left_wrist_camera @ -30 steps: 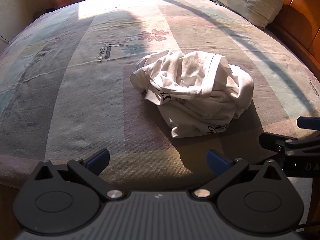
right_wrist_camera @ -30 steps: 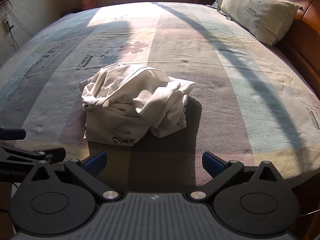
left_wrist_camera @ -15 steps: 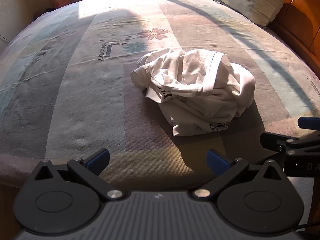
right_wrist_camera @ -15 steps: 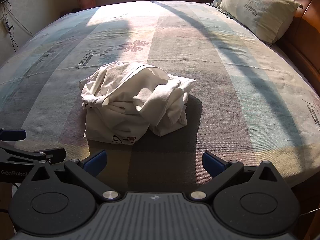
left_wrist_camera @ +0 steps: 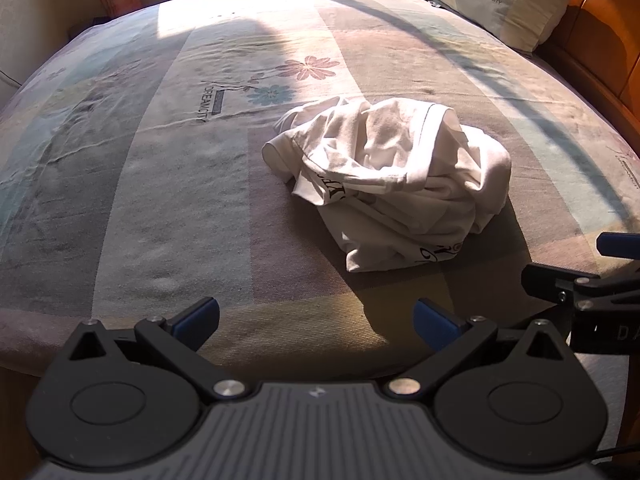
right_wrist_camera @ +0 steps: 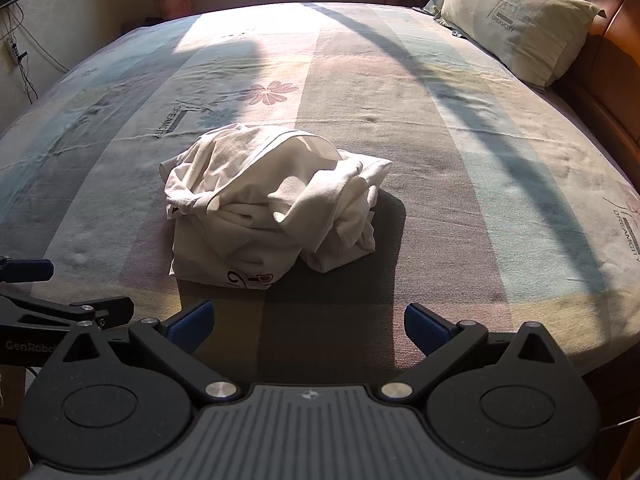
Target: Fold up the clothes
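Note:
A crumpled white T-shirt (left_wrist_camera: 396,184) with black lettering lies in a heap on the striped bedspread (left_wrist_camera: 168,184), ahead and to the right in the left wrist view. The right wrist view shows the same T-shirt (right_wrist_camera: 272,204) ahead and slightly left. My left gripper (left_wrist_camera: 316,320) hovers over the bed's near edge, open, nothing between its blue pads. My right gripper (right_wrist_camera: 308,322) is open too, short of the heap and holding nothing. Each gripper appears at the edge of the other's view: right gripper (left_wrist_camera: 592,276), left gripper (right_wrist_camera: 52,296).
A pillow (right_wrist_camera: 520,20) leans against the wooden headboard (right_wrist_camera: 600,92) on the right. The bedspread (right_wrist_camera: 460,152) carries flower prints beyond the shirt, with sunlight across its far part. Curtains and a wall stand behind the bed.
Both grippers have crept slightly toward the shirt. The shirt has not moved and both grippers remain open.

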